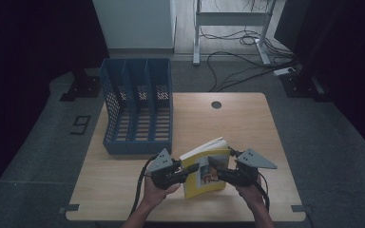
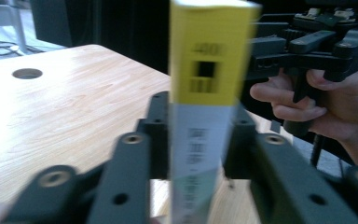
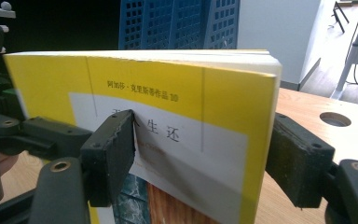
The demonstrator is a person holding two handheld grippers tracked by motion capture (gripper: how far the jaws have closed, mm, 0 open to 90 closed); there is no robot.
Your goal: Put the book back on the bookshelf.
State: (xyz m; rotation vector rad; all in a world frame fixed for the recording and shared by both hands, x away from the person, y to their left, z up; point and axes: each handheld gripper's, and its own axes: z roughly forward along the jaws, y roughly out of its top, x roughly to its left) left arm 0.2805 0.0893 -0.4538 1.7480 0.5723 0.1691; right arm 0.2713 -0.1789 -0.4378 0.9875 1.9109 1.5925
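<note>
A yellow paperback book [image 1: 208, 151] is held upright over the near middle of the wooden table [image 1: 252, 128], between both grippers. My left gripper [image 1: 192, 170] is shut on it from the left; in the left gripper view its jaws squeeze the book's narrow yellow and grey edge [image 2: 209, 60]. From the right, my right gripper [image 1: 215, 169] is shut on the same book. In the right gripper view one pad [image 3: 114, 144] presses the yellow front cover [image 3: 177, 93] and the other pad [image 3: 293, 158] sits against the back.
A blue slotted file rack [image 1: 138, 107] with three compartments stands at the table's far left, also behind the book [image 3: 182, 23]. A round cable hole [image 1: 216, 105] lies at the far middle edge. Cables and a desk frame [image 1: 233, 28] are on the floor beyond.
</note>
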